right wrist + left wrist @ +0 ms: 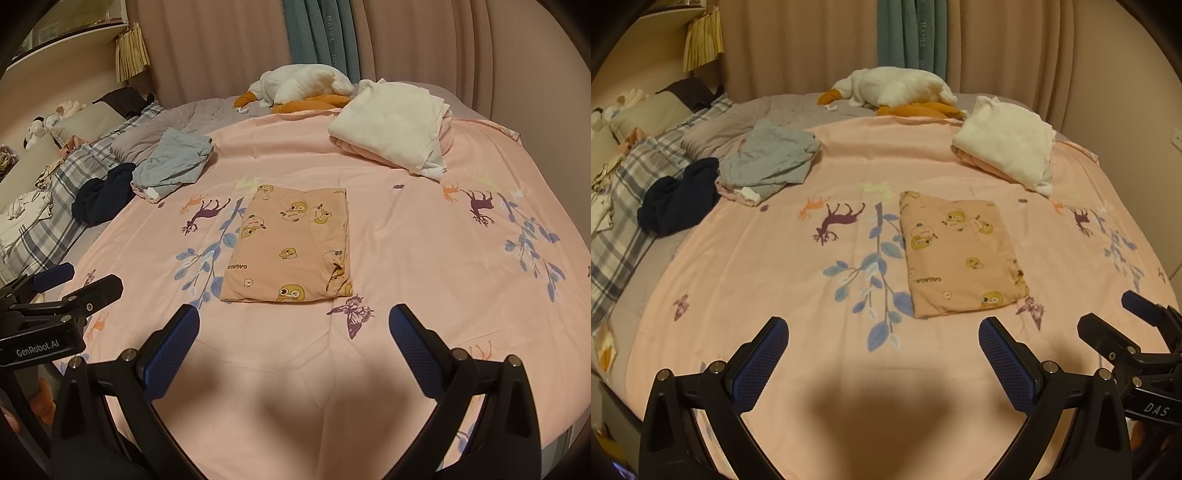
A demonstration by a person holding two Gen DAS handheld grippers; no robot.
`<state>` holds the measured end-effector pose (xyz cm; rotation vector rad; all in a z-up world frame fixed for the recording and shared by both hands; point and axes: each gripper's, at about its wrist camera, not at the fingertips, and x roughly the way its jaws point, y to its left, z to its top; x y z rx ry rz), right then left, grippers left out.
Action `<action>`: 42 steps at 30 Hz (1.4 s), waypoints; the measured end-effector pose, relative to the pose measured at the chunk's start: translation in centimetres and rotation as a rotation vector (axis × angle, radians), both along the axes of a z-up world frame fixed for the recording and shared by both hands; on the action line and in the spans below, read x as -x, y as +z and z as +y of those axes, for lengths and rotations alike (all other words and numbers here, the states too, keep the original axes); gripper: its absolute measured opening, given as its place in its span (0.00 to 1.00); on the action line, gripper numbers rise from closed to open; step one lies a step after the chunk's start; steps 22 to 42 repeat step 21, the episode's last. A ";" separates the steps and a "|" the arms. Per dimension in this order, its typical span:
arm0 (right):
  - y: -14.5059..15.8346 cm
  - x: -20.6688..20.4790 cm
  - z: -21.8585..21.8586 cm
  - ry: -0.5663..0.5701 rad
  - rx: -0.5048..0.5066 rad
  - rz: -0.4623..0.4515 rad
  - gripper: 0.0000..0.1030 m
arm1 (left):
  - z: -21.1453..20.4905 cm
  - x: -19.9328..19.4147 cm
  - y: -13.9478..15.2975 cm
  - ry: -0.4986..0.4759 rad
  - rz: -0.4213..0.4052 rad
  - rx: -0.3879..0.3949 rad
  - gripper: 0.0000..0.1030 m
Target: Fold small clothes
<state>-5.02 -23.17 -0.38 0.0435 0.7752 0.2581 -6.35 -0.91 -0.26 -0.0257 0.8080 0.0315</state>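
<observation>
A small peach garment with yellow cartoon prints point(960, 254) lies folded into a flat rectangle on the pink bedsheet point(812, 288); it also shows in the right wrist view point(291, 247). My left gripper point(882, 328) is open and empty, held above the sheet in front of the garment, a little to its left. My right gripper point(293, 317) is open and empty, just in front of the garment's near edge. The right gripper shows at the right edge of the left view point(1115, 314), and the left gripper at the left edge of the right view point(81, 280).
A grey folded garment point(768, 158) and a dark navy garment point(679, 195) lie at the left. A white and pink pile point(1008, 147) lies at the back right. A white plush goose point(897, 88) lies at the back, before curtains. Plaid bedding point(624, 221) runs along the left.
</observation>
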 end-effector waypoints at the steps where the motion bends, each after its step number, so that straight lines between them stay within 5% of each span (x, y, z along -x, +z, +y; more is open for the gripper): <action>1: 0.0 0.0 0.0 0.000 0.001 -0.001 1.00 | 0.0 -0.1 -0.1 -0.001 0.001 0.001 0.99; 42: 0.0 0.5 0.6 0.006 -0.001 -0.009 1.00 | 0.0 -0.2 0.0 -0.013 -0.007 -0.008 0.99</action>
